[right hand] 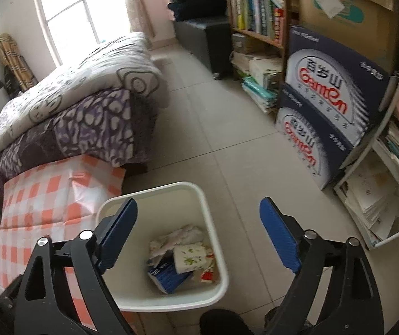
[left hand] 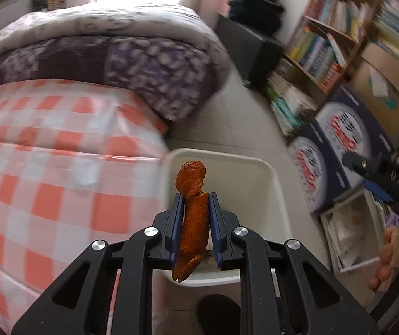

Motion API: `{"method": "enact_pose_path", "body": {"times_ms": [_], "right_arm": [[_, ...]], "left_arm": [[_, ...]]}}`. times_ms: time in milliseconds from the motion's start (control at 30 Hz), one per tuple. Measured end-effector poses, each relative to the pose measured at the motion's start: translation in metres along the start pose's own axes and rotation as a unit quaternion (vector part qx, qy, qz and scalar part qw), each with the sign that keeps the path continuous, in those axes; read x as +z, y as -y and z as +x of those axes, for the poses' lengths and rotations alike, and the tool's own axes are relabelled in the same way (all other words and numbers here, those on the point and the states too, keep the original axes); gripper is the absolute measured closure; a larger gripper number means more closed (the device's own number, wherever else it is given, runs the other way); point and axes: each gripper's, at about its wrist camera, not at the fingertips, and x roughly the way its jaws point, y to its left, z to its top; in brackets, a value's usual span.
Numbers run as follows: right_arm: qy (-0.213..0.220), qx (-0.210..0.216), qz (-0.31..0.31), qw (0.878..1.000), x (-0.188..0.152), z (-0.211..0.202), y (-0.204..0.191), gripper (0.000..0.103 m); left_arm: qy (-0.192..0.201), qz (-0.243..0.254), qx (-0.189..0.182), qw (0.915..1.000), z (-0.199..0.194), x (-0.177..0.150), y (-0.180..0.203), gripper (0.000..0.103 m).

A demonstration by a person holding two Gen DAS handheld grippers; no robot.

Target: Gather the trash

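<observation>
**Orange peel over the bin, one drop left to make**

The left tongs (left hand: 196,195) are clamped on a long strip of orange peel (left hand: 192,223), which stands up between the blue pads and pokes out past both ends of them. In the left wrist view the peel hangs in front of the white waste bin (left hand: 266,173), which sits on the tiled floor (right hand: 227,139) just beside the checked orange-and-white cloth (left hand: 60,167). The right tongs (right hand: 198,217) are spread wide with nothing between them, held above the same bin.

As for progress, the bin already holds a fair bit: crumpled paper (right hand: 182,237), a printed paper cup (right hand: 189,256) and a blue carton (right hand: 167,276), with a scrap of red-and-white wrapper beside them. The peel is not yet in. Judging from this, what remains for this piece is to let go over the opening; whether more rubbish is waiting elsewhere cannot be told.

The left view is smeared with blur, so the bed quilt (right hand: 88,106) and bookshelf (right hand: 258,14) read only roughly there, and the bin's contents are hidden behind the tongs. The top of the checked cloth is cut off in both views. A hand (left hand: 389,256) shows at the right edge of the left view, gripping the other tool's handle.
</observation>
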Motion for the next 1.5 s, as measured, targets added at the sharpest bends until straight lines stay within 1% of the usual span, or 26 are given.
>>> {"method": "enact_pose_path", "body": {"times_ms": [33,67,133,200,233,333,367,400,467,500,567,600,633,667,700,767,867,967,1033,1133,1233,1333,1500], "right_arm": [[0.003,-0.004,0.004,1.0,0.001,-0.001,0.005,0.014],[0.005,-0.006,0.009,1.0,0.002,-0.001,0.01,0.014],[0.01,-0.009,0.014,1.0,0.003,-0.004,0.017,0.013],[0.02,-0.012,0.018,1.0,0.005,-0.008,0.02,0.011],[0.025,-0.013,0.019,0.999,0.005,-0.011,0.021,0.011],[0.056,-0.018,0.013,0.998,0.006,-0.024,0.016,0.009],[0.066,-0.02,0.01,0.998,0.005,-0.028,0.013,0.008],[0.08,-0.022,0.005,0.997,0.005,-0.034,0.009,0.007],[0.1,-0.027,-0.004,0.995,0.003,-0.044,0.0,0.007],[0.109,-0.029,-0.011,0.994,0.001,-0.048,-0.005,0.007],[0.119,-0.032,-0.021,0.992,-0.004,-0.056,-0.014,0.007],[0.126,-0.037,-0.028,0.991,-0.008,-0.061,-0.021,0.007],[0.131,-0.039,-0.032,0.99,-0.011,-0.064,-0.025,0.007],[0.138,-0.04,-0.037,0.989,-0.015,-0.069,-0.03,0.007],[0.143,-0.039,-0.039,0.988,-0.018,-0.072,-0.034,0.007],[0.153,-0.034,-0.044,0.987,-0.025,-0.08,-0.043,0.007],[0.17,-0.028,-0.054,0.984,-0.039,-0.091,-0.056,0.007],[0.183,-0.021,-0.062,0.981,-0.057,-0.1,-0.07,0.007],[0.184,-0.015,-0.068,0.98,-0.066,-0.103,-0.078,0.007],[0.187,-0.009,-0.085,0.979,-0.077,-0.105,-0.091,0.007],[0.196,-0.002,-0.102,0.975,-0.088,-0.109,-0.104,0.007],[0.197,0.006,-0.11,0.974,-0.096,-0.111,-0.113,0.007],[0.191,0.012,-0.124,0.974,-0.104,-0.11,-0.127,0.007]], "left_arm": [[-0.002,0.006,-0.008,0.9999,0.005,-0.001,0.008,0.075],[-0.002,0.011,-0.015,0.9998,0.008,-0.001,0.014,0.054],[0.007,0.017,-0.02,0.9996,0.009,-0.001,0.02,0.04],[0.013,0.029,-0.025,0.9992,0.006,-0.001,0.026,0.039],[0.014,0.031,-0.024,0.9991,0.004,-0.001,0.027,0.035],[0.026,0.036,-0.004,0.999,-0.008,-0.001,0.025,0.032],[0.031,0.038,0.004,0.9988,-0.012,0.0,0.023,0.03],[0.039,0.038,0.019,0.9983,-0.019,0.0,0.019,0.029],[0.064,0.035,0.05,0.9961,-0.036,0.0,0.011,0.023],[0.073,0.034,0.062,0.9948,-0.042,0.001,0.007,0.022],[0.104,0.038,0.104,0.9884,-0.062,-0.001,0.001,0.018],[0.116,0.04,0.118,0.9854,-0.068,-0.002,-0.001,0.016],[0.136,0.043,0.138,0.9801,-0.079,-0.004,-0.003,0.01],[0.156,0.046,0.159,0.9737,-0.09,-0.007,-0.004,0.007],[0.169,0.047,0.171,0.9694,-0.097,-0.009,-0.005,0.007],[0.199,0.05,0.203,0.9572,-0.115,-0.014,-0.008,0.007],[0.222,0.043,0.242,0.9435,-0.132,-0.019,-0.015,0.007],[0.222,0.025,0.265,0.9379,-0.144,-0.022,-0.026,0.007],[0.217,0.014,0.273,0.9372,-0.15,-0.024,-0.033,0.007],[0.209,-0.004,0.272,0.9395,-0.158,-0.03,-0.047,0.007],[0.196,-0.02,0.27,0.9425,-0.16,-0.035,-0.059,0.007],[0.189,-0.033,0.268,0.9441,-0.161,-0.042,-0.069,0.007],[0.189,-0.033,0.277,0.9414,-0.165,-0.049,-0.078,0.007]]}}
